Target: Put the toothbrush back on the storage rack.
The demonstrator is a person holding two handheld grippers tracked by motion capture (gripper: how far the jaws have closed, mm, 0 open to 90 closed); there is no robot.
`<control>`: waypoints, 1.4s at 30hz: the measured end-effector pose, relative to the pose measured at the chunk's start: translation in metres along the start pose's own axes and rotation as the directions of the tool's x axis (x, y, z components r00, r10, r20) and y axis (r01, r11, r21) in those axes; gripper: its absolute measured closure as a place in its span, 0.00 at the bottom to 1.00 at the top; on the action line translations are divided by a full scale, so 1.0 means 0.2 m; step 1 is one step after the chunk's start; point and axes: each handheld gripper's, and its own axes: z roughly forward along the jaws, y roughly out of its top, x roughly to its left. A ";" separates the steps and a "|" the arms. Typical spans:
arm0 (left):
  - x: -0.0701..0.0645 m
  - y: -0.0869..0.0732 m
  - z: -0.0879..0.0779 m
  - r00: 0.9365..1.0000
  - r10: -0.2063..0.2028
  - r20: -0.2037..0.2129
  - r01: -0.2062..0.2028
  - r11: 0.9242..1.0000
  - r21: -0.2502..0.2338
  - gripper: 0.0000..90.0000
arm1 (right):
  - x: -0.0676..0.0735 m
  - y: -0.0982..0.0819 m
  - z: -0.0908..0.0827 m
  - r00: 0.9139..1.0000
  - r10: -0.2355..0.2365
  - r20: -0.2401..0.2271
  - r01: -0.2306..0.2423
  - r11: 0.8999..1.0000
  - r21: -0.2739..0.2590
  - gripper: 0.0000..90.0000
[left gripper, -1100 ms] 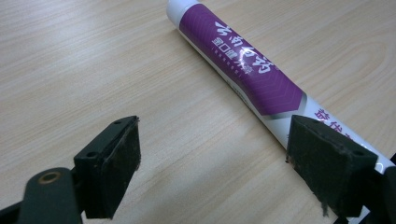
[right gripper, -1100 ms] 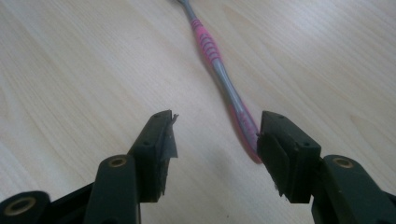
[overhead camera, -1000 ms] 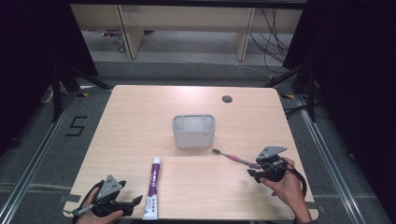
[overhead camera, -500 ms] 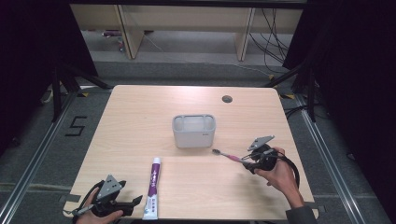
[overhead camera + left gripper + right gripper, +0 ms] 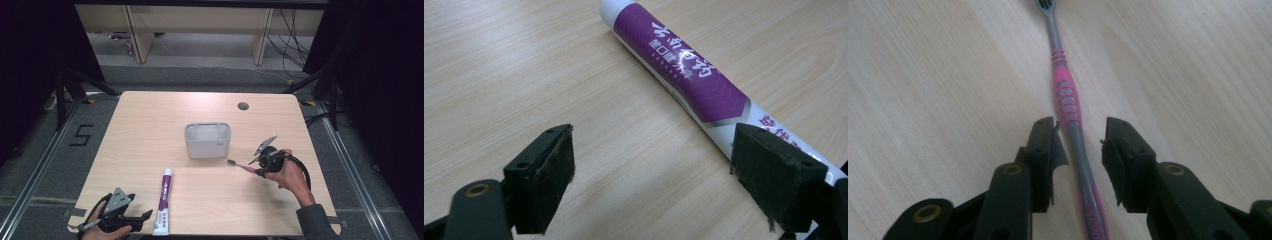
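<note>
A pink and grey toothbrush [image 5: 240, 165] lies on the wooden table [image 5: 150, 130], right of centre. My right gripper [image 5: 259, 169] sits over its handle end. In the right gripper view the toothbrush handle [image 5: 1070, 115] runs between the two jaws with a small gap on each side; the jaws have just been closing around it and the pads do not press on it. A purple and white toothpaste tube [image 5: 164, 200] lies near the front edge. My left gripper [image 5: 142, 217] rests open just left of the tube [image 5: 689, 75], its right pad [image 5: 774, 175] over the tube's end.
A grey rectangular holder [image 5: 207, 140] stands at the table's centre, behind the toothbrush. A round cable hole [image 5: 243, 106] sits at the far right of the table. Dark floor and metal rails surround the table.
My right hand has moved left and away along the toothbrush, bringing its jaws over the handle, and the jaws have narrowed. The left gripper and the tube have stayed still.
</note>
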 end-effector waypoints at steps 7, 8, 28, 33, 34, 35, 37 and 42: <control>0.00 0.00 0.00 1.000 0.000 0.007 0.000 1.000 -0.006 0.19 | -0.01 0.06 0.05 1.000 -0.022 -0.010 0.022 0.998 0.064 0.75; 0.00 0.00 0.00 1.000 0.002 0.008 -0.002 1.000 -0.011 0.19 | -0.02 0.07 0.06 0.999 -0.035 -0.014 0.036 0.997 0.072 0.76; 0.00 0.00 0.00 1.000 0.007 0.009 -0.007 1.000 -0.003 0.19 | -0.02 0.15 0.13 0.997 -0.062 -0.053 0.072 0.978 0.198 0.84; 0.00 0.00 0.00 1.000 0.004 0.009 -0.004 1.000 -0.005 0.19 | -0.02 0.16 0.14 0.994 -0.083 -0.070 0.096 0.970 0.222 0.87; 0.00 0.00 0.00 1.000 0.004 0.009 -0.004 1.000 -0.006 0.19 | -0.01 0.17 0.14 0.996 -0.062 -0.062 0.075 0.968 0.239 0.88; 0.00 0.00 0.00 1.000 0.003 0.009 -0.003 1.000 -0.008 0.19 | -0.02 0.17 0.14 0.994 -0.083 -0.072 0.098 0.968 0.230 0.88; 0.00 0.00 0.00 1.000 0.001 0.008 -0.001 1.000 -0.002 0.19 | -0.02 0.17 0.14 0.994 -0.075 -0.075 0.091 0.968 0.236 0.88; 0.00 0.00 0.00 1.000 0.004 0.008 -0.004 1.000 -0.006 0.19 | -0.01 0.18 0.14 0.995 -0.081 -0.066 0.095 0.959 0.267 0.89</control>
